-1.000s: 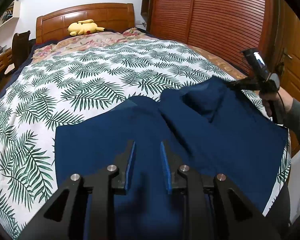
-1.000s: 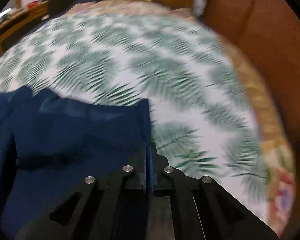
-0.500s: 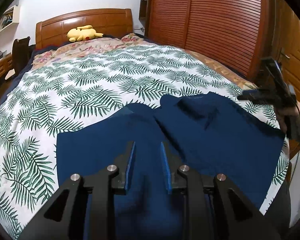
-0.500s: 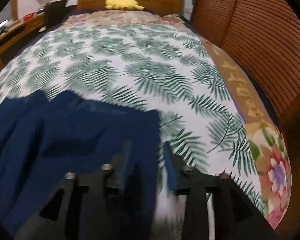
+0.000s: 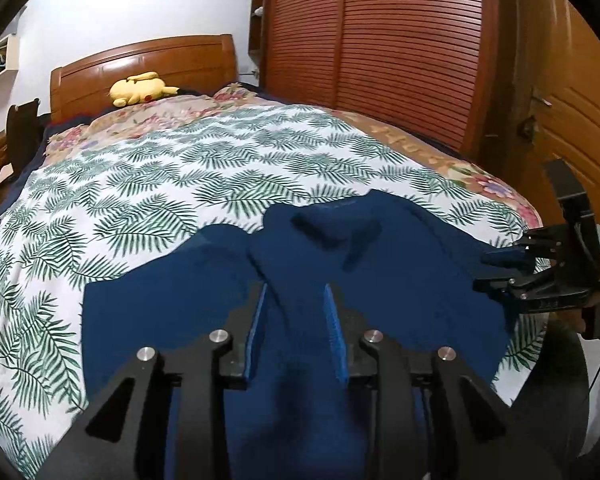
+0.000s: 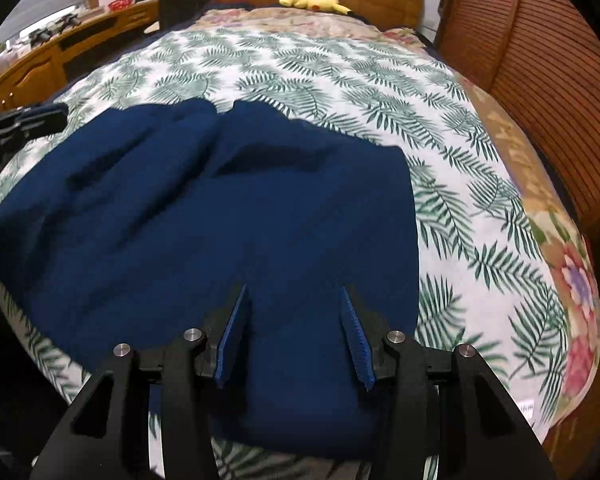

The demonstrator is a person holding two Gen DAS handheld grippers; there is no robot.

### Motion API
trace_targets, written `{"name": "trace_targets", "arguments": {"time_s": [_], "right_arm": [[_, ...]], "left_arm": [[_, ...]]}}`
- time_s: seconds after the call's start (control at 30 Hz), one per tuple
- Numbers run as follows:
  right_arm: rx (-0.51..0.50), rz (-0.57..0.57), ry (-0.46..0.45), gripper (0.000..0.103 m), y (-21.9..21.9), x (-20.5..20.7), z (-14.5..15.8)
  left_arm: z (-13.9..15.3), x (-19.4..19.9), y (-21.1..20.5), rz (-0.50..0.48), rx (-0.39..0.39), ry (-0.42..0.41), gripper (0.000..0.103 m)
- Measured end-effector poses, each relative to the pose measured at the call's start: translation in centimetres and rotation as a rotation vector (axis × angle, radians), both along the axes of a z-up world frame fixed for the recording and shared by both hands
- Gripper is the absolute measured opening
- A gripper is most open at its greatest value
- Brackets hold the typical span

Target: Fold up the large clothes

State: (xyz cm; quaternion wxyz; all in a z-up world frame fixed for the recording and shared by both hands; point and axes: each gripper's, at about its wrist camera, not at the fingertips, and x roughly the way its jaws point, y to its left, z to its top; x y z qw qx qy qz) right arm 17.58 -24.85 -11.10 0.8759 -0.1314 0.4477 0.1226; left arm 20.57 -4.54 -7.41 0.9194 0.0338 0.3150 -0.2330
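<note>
A large navy blue garment [image 5: 380, 280] lies spread on the near end of the bed, with a fold and wrinkles near its far edge. It also fills the near part of the right wrist view [image 6: 220, 220]. My left gripper [image 5: 295, 300] is open and empty, hovering over the garment's near middle. My right gripper [image 6: 294, 304] is open and empty above the garment's right part. It also shows at the right edge of the left wrist view [image 5: 496, 270], by the garment's right edge. The left gripper's fingers [image 6: 24, 122] show at the left of the right wrist view.
The bed has a palm-leaf cover [image 5: 180, 184] and a floral quilt [image 6: 572, 280] along its right side. A yellow plush toy [image 5: 140, 88] lies by the wooden headboard [image 5: 148, 60]. A slatted wooden wardrobe [image 5: 380, 40] stands right of the bed; a desk [image 6: 60, 52] left.
My right gripper has opened and let go of the garment's right edge, then drawn back toward me. The garment's lifted right part has dropped flat onto the bed. The left gripper stays open.
</note>
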Motion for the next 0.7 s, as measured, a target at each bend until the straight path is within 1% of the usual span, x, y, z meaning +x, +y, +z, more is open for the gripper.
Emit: {"name": "trace_targets", "arguments": {"time_s": [0.17,0.3,0.43,0.57,0.7], "right_arm": [[0.032,-0.024,0.013,0.048,-1.4,-0.5,-1.2],[0.047,-0.027,-0.011,0.048,-1.5,-0.9,-1.8],[0.073,-0.023,-0.042,0.049,-1.6,-0.9,-2.4],[0.059,-0.006,-0.081,0.05,-1.4,-0.9,-2.9],[0.081,-0.001,-0.093,0.05,-1.6,-0.9,-3.0]], "left_arm": [[-0.2,-1.9,-1.4,-0.012,0.012,-0.004,0.032],[-0.6,-3.2,-1.8,0.009,0.014,0.012,0.033],[-1.1,-4.2,-1.7,0.052,0.026,0.038,0.033],[-1.8,-4.6,-1.3,0.115,0.042,0.074,0.033],[-2.1,-5.1,-0.8,0.161,0.051,0.105,0.033]]}}
